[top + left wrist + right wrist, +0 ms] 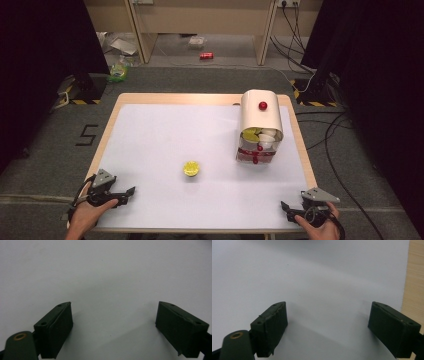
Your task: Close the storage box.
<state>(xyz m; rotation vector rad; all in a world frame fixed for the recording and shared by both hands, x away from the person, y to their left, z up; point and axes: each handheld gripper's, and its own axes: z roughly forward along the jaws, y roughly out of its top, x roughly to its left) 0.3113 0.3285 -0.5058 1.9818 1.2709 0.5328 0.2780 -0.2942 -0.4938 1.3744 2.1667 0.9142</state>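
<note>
The white-topped table carries a white container at two o'clock, its open mouth showing yellow and white pieces. The left gripper at seven o'clock and the right gripper at five o'clock rest with jaws spread wide, empty. A small yellow cup sits near centre.

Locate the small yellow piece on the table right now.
High view: the small yellow piece sits alone on the white table, near its middle front, left of the white container.

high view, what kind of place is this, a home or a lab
Most likely a lab or recording room: a white-topped table flanked by black curtains, loose cables on grey carpet, and hazard-striped stand bases.
</note>
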